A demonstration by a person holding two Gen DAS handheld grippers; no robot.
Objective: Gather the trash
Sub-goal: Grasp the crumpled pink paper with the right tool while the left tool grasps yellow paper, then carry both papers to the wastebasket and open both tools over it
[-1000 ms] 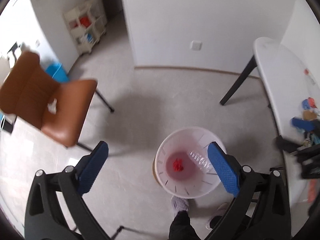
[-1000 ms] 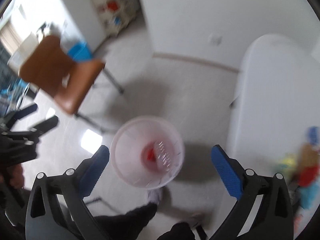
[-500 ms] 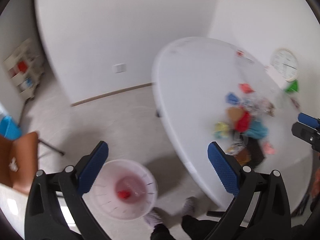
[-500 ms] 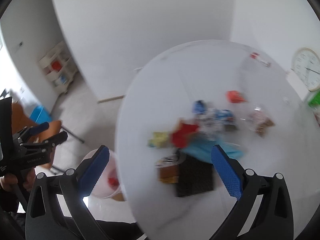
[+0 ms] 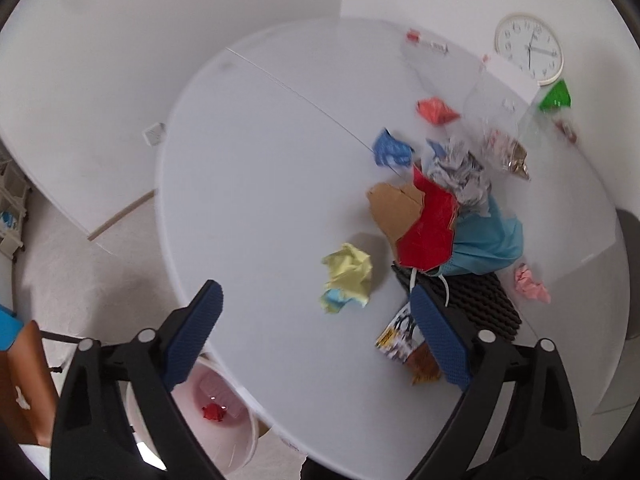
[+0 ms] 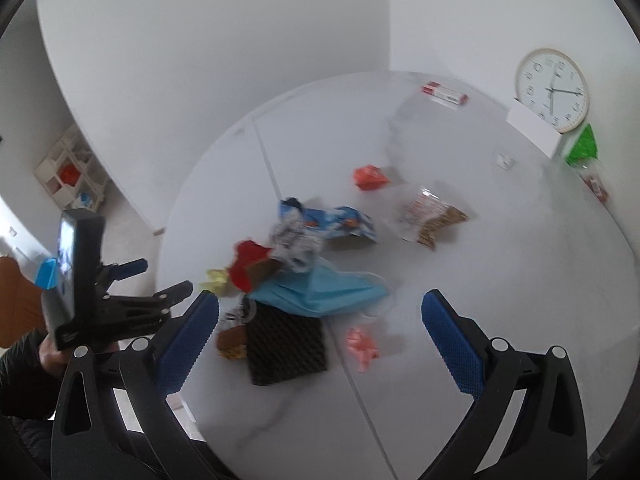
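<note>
A pile of trash lies on the white table [image 5: 260, 168]: a crumpled yellow paper [image 5: 348, 276], a red and brown card [image 5: 428, 224], a blue face mask [image 6: 320, 290], a black foam pad [image 6: 286, 346], a pink paper ball [image 6: 362, 344], snack wrappers [image 6: 432, 216]. My left gripper [image 5: 316, 334] is open and empty above the table's near edge, just short of the yellow paper. My right gripper [image 6: 320, 344] is open and empty above the black pad and pink ball. A white bin [image 5: 224, 432] with a red scrap stands on the floor below the table edge.
A round clock [image 6: 552, 90] leans on the wall at the table's far right, beside a white box [image 6: 532, 128] and a green wrapper [image 6: 584, 146]. A brown chair [image 5: 20, 384] stands at the left. A white shelf unit [image 6: 72, 174] is far left.
Both grippers have swung from over the bin on the floor to over the table and closer to the trash pile. Both stay open and empty.
</note>
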